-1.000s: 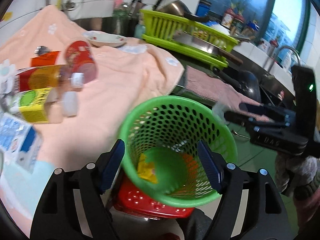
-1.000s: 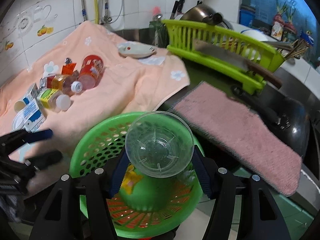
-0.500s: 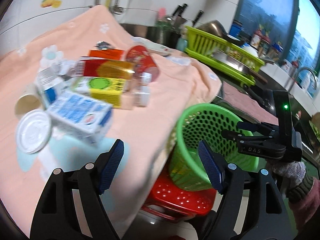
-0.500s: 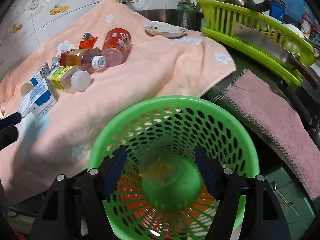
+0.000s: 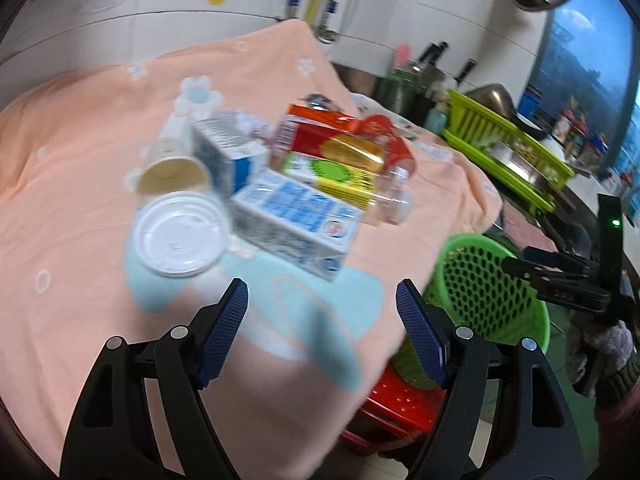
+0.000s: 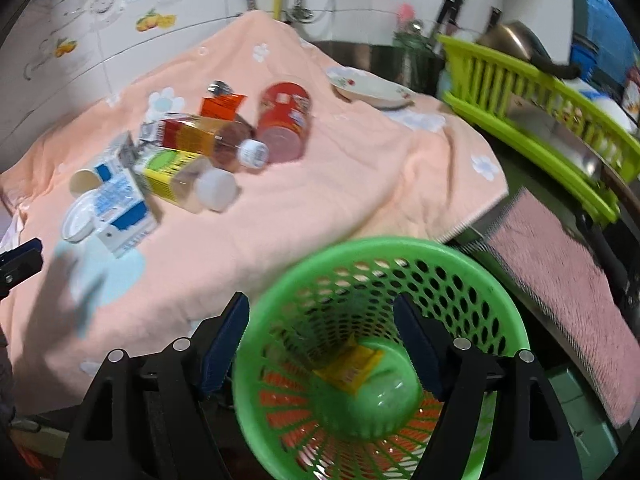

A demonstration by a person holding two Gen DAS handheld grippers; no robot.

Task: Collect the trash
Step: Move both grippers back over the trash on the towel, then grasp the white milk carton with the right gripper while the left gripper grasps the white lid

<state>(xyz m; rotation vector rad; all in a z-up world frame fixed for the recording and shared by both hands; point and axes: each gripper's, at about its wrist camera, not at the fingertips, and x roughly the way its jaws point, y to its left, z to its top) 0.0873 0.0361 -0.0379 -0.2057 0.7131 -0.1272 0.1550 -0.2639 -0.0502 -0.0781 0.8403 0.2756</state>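
Trash lies in a pile on a peach towel (image 5: 80, 200): a blue-white carton (image 5: 296, 220), a white lid (image 5: 180, 240), a paper cup (image 5: 172, 168), a yellow-labelled bottle (image 5: 336, 176) and a red can (image 6: 284, 120). My left gripper (image 5: 320, 292) hangs open over the towel just short of the carton and lid, nothing between its pads. My right gripper (image 6: 320, 300) is above the green basket (image 6: 460, 272); its jaws are opening and hold nothing. In the basket lie a yellow wrapper (image 6: 352, 364) and a clear cup (image 6: 384, 404).
The basket stands on a red stool (image 5: 400, 408) below the counter's edge. A pink mat (image 6: 560, 264), a green dish rack (image 6: 540, 92) with a pan, and a small plate (image 6: 368, 88) lie to the right and behind. A tiled wall closes the back.
My left gripper swung left from over the basket to the trash pile on the towel. My right gripper let the clear cup drop into the basket and its jaws widened.
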